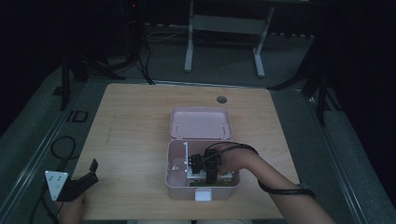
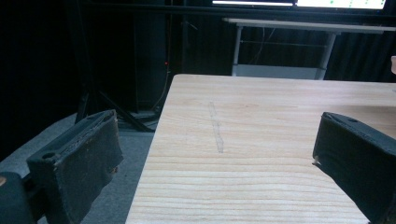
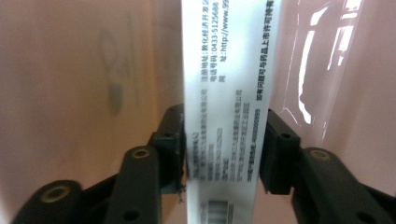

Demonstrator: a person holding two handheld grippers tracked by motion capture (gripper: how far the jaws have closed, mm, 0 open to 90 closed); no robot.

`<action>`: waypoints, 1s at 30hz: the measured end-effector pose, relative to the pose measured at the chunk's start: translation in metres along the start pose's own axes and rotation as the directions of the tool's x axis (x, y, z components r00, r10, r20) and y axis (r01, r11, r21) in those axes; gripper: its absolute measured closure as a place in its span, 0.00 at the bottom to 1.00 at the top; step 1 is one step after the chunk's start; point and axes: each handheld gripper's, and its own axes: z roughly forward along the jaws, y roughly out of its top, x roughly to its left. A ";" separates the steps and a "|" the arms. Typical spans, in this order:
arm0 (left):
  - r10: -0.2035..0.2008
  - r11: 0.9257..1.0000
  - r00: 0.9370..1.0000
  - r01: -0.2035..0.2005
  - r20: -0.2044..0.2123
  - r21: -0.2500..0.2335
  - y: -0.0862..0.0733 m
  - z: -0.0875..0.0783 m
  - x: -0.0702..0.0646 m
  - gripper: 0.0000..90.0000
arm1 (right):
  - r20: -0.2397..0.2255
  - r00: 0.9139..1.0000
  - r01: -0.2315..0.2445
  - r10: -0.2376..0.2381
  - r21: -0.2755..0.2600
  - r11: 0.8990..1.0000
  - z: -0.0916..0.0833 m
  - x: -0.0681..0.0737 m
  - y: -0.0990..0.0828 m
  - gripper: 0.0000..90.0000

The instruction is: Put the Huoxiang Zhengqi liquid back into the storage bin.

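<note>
We see the right claw lowered into the open pink case at the worktop's six o'clock edge, lid laid back toward twelve o'clock. The right gripper view adds what the high view hides: a white printed carton stands between the jaws, which flank it closely, though we cannot tell whether the pads press on it. We judge the carton already inside the case, with release and withdrawal remaining. The left claw rests open and empty at eight o'clock; its own view shows bare wood.
</note>
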 end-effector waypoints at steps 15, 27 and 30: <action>0.001 1.000 1.000 -0.001 0.003 0.002 0.000 0.000 0.000 0.01 | 0.085 0.996 -0.018 0.037 -0.214 0.977 -0.080 0.005 -0.039 0.20; 0.007 1.000 1.000 -0.007 0.003 0.005 0.000 0.001 -0.001 0.01 | 0.186 0.968 -0.085 0.170 -0.396 0.914 -0.102 0.001 -0.115 0.13; 0.006 1.000 1.000 -0.006 0.002 0.003 0.000 0.001 -0.002 0.01 | 0.209 0.950 -0.123 0.232 -0.432 0.894 -0.098 -0.002 -0.138 0.13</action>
